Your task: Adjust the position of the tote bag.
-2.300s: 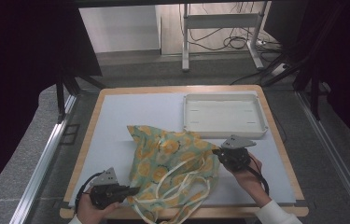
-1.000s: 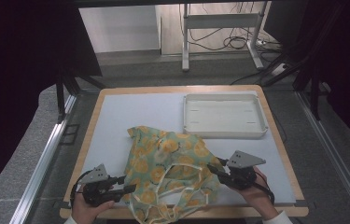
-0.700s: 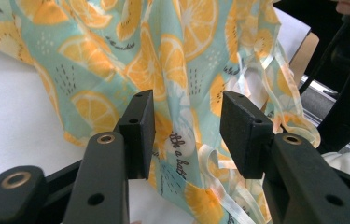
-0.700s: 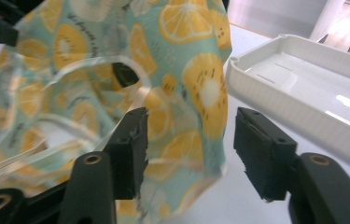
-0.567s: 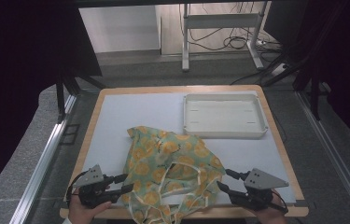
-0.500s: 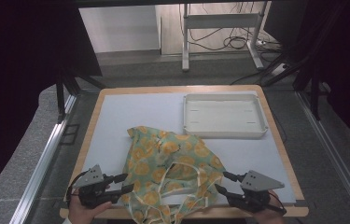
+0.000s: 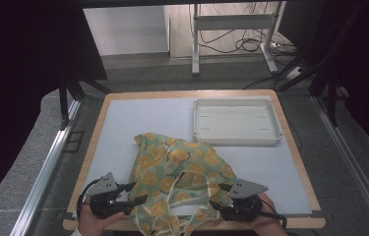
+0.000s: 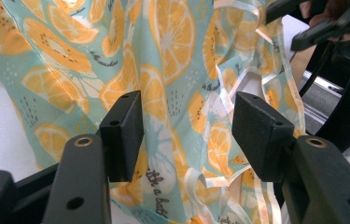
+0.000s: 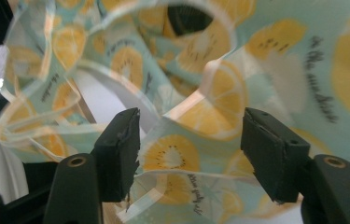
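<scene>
A pale green cloth (image 7: 182,169) printed with orange slices, with pale strap loops, lies crumpled on the white mat (image 7: 138,123) near the front edge. My left gripper (image 7: 140,191) is at its front left corner. In the left gripper view the left gripper (image 8: 186,135) has just been opening, and the cloth (image 8: 163,84) hangs loose between its pads. My right gripper (image 7: 216,195) is at the cloth's front right. It too has just been opening, as the right gripper view (image 9: 191,149) shows: a folded cloth edge (image 9: 196,116) lies between its pads, unpressed.
A white shallow tray (image 7: 236,140) stands at the back right of the mat. The wooden board edge (image 7: 187,93) frames the mat. Metal rails run along both sides of the table. The other gripper (image 8: 326,23) shows across the cloth in the left gripper view.
The right gripper came toward the front edge, and the cloth's right side and straps shifted frontward with it. Both grippers' jaws stand wider apart now. The left hand has hardly moved.
</scene>
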The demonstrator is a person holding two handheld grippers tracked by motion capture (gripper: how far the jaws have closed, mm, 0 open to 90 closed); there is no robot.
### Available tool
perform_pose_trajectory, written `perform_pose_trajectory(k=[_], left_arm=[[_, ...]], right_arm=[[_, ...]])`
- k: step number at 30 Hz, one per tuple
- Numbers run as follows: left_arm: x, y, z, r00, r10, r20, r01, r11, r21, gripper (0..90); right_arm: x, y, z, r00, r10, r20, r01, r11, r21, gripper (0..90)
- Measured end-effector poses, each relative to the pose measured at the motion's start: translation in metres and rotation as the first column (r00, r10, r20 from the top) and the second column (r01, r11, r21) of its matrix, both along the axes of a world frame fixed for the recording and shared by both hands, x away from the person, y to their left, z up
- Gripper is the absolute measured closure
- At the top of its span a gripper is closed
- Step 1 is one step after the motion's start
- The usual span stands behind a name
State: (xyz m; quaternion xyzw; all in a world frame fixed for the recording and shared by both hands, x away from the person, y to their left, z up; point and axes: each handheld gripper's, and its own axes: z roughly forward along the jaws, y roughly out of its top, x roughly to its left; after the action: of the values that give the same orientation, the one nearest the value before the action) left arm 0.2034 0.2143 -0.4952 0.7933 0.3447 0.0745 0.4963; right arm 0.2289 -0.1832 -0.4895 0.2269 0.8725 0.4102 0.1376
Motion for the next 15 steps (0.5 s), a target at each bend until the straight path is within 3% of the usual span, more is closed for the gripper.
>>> perform_pose_trajectory(k=[6,10,15], left_arm=[[0.003,0.0,-0.003,1.0,0.001,-0.01,-0.001,1.0,0.005,43.7],[0.004,0.001,-0.004,0.9999,0.003,-0.015,-0.003,1.0,0.006,43.8],[0.004,0.004,-0.005,0.9998,0.01,-0.017,-0.01,0.9999,0.005,43.8]], right_arm=[[0.012,0.012,-0.013,0.999,-0.018,-0.04,0.016,0.999,-0.05,33.5],[0.016,0.024,-0.022,0.9983,-0.009,-0.058,0.002,0.993,-0.115,32.8],[0.02,0.027,-0.03,0.9972,-0.017,-0.073,0.006,0.989,-0.151,39.2]])
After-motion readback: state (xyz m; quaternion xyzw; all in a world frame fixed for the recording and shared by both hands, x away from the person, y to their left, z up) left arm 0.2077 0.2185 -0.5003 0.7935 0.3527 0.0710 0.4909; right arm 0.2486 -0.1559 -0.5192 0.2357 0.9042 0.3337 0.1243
